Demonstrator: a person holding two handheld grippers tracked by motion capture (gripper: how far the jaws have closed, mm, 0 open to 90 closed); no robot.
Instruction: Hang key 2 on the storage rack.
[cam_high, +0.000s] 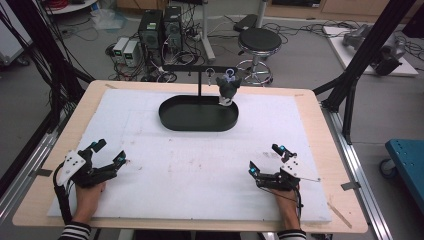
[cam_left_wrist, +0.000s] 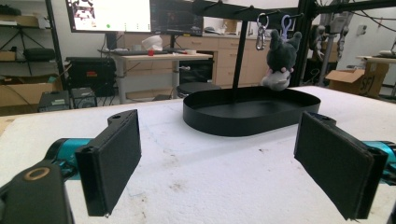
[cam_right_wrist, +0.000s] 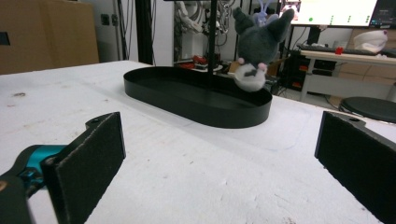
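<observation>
A black oval tray (cam_high: 170, 120) (cam_left_wrist: 243, 123) (cam_right_wrist: 196, 109) lies at the far middle of the white mat. A black T-shaped stand (cam_high: 200, 75) rises from its back edge. A grey plush toy (cam_high: 228, 89) (cam_left_wrist: 281, 60) (cam_right_wrist: 258, 46) with a white face hangs from the stand's bar by a clip, over the tray's right end. An empty metal clip (cam_left_wrist: 261, 32) hangs beside it. My left gripper (cam_high: 110, 152) (cam_left_wrist: 219, 163) rests open at the near left of the mat. At the near right, my right gripper (cam_high: 265, 159) (cam_right_wrist: 219, 168) is open too, nothing between its jaws.
The white mat (cam_high: 200, 165) covers most of the wooden table (cam_high: 325, 150). Black frame posts (cam_high: 350, 85) stand at the table's left and right sides. Behind the table are a stool (cam_high: 258, 42), computer cases (cam_high: 160, 27) and floor cables.
</observation>
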